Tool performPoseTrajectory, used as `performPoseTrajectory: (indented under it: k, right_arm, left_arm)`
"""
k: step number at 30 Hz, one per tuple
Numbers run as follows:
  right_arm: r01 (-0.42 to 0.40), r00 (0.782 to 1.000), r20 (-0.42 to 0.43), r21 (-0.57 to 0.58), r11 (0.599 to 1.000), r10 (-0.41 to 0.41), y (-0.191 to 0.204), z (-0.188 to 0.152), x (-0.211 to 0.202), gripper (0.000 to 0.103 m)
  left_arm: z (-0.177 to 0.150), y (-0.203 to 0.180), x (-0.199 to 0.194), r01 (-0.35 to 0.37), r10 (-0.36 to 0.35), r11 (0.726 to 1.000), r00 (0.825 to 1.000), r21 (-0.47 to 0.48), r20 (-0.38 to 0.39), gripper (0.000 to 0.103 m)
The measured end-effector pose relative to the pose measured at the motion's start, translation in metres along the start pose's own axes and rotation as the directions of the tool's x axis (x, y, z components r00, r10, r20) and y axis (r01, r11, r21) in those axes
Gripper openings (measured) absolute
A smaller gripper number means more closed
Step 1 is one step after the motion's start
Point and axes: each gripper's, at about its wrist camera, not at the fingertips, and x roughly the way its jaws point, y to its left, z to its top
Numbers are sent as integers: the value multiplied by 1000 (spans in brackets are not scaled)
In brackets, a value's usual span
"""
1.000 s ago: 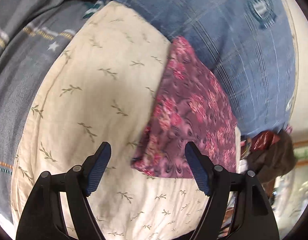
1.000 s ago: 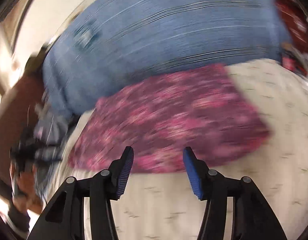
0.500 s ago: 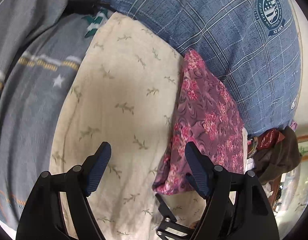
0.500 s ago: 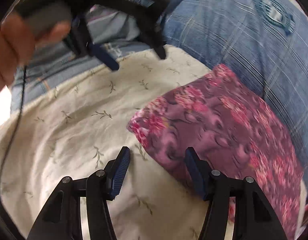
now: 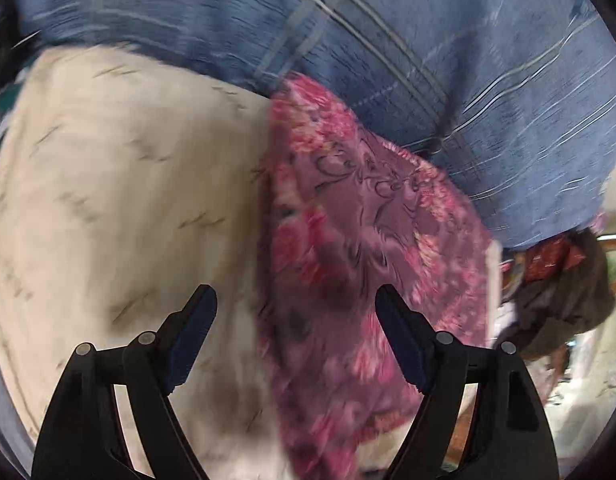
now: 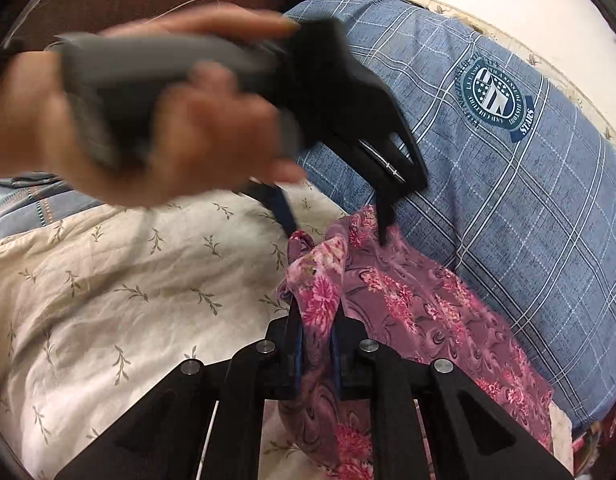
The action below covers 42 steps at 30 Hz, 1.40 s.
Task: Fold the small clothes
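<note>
Right gripper [image 6: 316, 344] has just clamped the cloth [image 6: 408, 308] corner. Left gripper [image 5: 296, 336] hangs apart above its edge. Risk: thin pinch slips when lifted.

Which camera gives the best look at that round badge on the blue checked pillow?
The right wrist view: the badge sits sharp and whole on the blue checked pillow, its word STARS readable. The left wrist view shows only blurred blue pillow fabric, no badge.
</note>
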Motion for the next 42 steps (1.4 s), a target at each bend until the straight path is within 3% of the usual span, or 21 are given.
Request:
performPoseTrajectory:
  k: [1,2,3,5,9,15,21,26,32,36,37,40,42]
  right_arm:
    - [-6,1000,3,7,1000,6,-3,-1,1,10]
    - [-16,1000,5,18,1000,16,-6,-2,1,10]
    - [-24,1000,7,31,999,24,-8,-3,0,10]
    - [-38,999,13,52,998,37,-11,-3,-3,10]
    - [-68,997,29,114,991,65,-30,-7,-7,10]
    - [-111,993,78,280,954,93,-71,-17,-42,10]
    - [-144,989,108,470,871,105,-126,-43,-76,9]
    - [-146,988,122,588,796,91,-167,-77,-100,8]
    - [-171,985,139,737,654,100,-212,-138,-123,7]
    - [-200,979,155,837,510,130,-239,-188,-128,7]
    - [-206,977,155,868,451,148,-246,-206,-125,7]
    - [-197,971,138,924,329,195,-259,-249,-110,8]
    - [-204,958,134,939,277,253,-262,-265,-101,9]
  left_arm:
    - [2,-6,4,-8,8,1000,1000,14,-1,81]
    - [3,-11,6,-25,25,999,1000,22,7,74]
    - [3,-18,7,-36,35,999,999,37,24,45]
    - [2,-25,7,-55,55,997,998,59,18,14]
    - [-9,-39,-17,-81,72,994,991,79,112,11]
    - [-22,-81,-50,-73,51,990,983,119,177,11]
    - [-34,-139,-57,-74,33,980,976,185,216,11]
    - [-46,-195,-36,-68,17,969,977,236,211,11]
    - [-60,-274,17,-46,-4,944,989,328,151,11]
    - [-74,-314,71,10,-35,928,998,374,61,11]
    - [-76,-320,86,6,-26,926,999,378,46,11]
    - [-81,-329,138,-9,24,938,999,346,-39,11]
    - [-85,-328,149,-33,57,939,996,344,-62,11]
